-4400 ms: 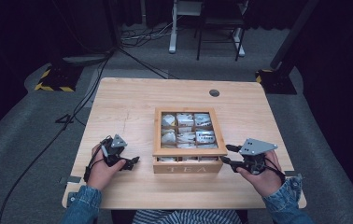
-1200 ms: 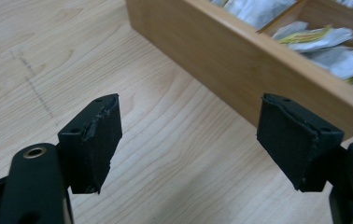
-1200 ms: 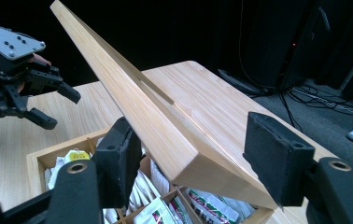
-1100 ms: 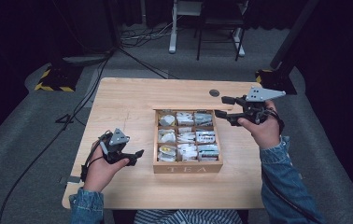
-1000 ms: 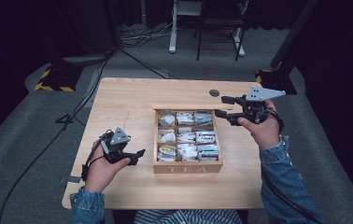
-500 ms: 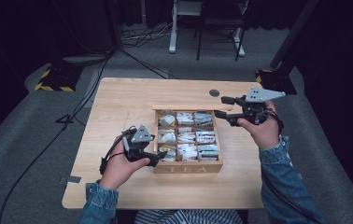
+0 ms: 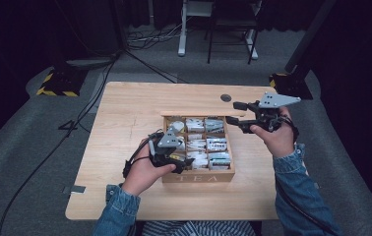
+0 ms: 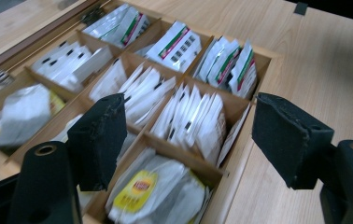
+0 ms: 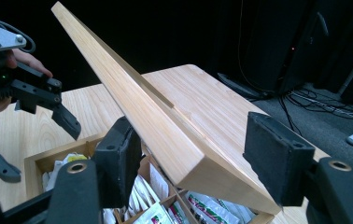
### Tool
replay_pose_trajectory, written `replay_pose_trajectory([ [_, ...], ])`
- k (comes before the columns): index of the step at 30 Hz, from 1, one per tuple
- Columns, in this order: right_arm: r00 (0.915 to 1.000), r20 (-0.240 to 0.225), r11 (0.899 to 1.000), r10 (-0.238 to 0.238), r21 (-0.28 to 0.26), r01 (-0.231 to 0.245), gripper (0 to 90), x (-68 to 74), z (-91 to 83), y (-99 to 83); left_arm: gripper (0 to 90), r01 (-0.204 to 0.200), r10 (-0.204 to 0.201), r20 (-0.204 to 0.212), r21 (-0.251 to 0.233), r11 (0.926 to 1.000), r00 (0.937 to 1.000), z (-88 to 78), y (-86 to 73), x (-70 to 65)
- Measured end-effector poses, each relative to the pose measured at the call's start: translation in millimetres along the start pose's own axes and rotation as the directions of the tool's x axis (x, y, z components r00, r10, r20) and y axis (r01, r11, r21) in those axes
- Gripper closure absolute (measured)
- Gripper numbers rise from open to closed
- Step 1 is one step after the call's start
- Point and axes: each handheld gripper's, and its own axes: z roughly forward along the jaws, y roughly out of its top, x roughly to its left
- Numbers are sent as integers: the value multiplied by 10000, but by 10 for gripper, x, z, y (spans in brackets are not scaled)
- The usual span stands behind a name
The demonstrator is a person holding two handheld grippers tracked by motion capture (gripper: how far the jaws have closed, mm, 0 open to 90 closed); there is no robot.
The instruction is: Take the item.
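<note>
A wooden tea box (image 7: 199,177) marked TEA stands mid-table, its compartments packed with white tea bags (image 8: 188,116). One bag with a yellow tag (image 8: 142,186) lies in the nearest compartment. The box lid (image 7: 194,113) stands raised at the back. In the right gripper view the lid (image 9: 132,93) slants up between the jaws. My right gripper (image 7: 234,113) is shut on the lid's right corner and holds it up. My left gripper (image 7: 183,152) hovers open over the box's front left compartments, and nothing is between its pads (image 8: 100,140).
The light wood table (image 7: 125,113) has bare room left of the box and a round dark grommet (image 7: 225,98) behind it. Beyond the far edge are desk legs, cables on grey floor and a yellow-black striped base (image 7: 56,83).
My left hand has moved right from the table's left side to over the box's front left. The right gripper has kept still with the lid, which was down several seconds ago.
</note>
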Motion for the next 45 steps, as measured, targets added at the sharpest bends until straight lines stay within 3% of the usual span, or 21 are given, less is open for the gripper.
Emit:
replay_pose_trajectory([
  [9, 10000, -19, 10000, 15, 3, -15, 374, -3, 2, -7, 289, -321, 319, 592, 22, 9995, 9977, 312, 184, -88],
  [22, 10000, -49, 10000, -13, 76, 13, 374, 1, 25, -14, 309, -541, 517, 1168, 176, 9984, 9918, 661, 301, -176],
  [28, 10000, -94, 10000, 3, 70, -2, 374, -4, 26, -16, 403, -344, 310, 1699, 171, 9993, 9850, 801, 294, -198],
  [37, 9999, -101, 10000, -24, 71, 25, 374, -7, 27, -13, 562, -382, 273, 2064, 488, 9981, 9781, 951, 332, -212],
  [41, 9999, -99, 10000, -36, 85, 37, 374, -6, 26, -14, 632, -329, 129, 2331, 819, 9961, 9724, 1005, 334, -219],
  [45, 9999, -107, 10000, -14, 86, 15, 374, -7, 26, -15, 668, -334, 50, 2298, 1199, 9922, 9732, 1054, 333, -237],
])
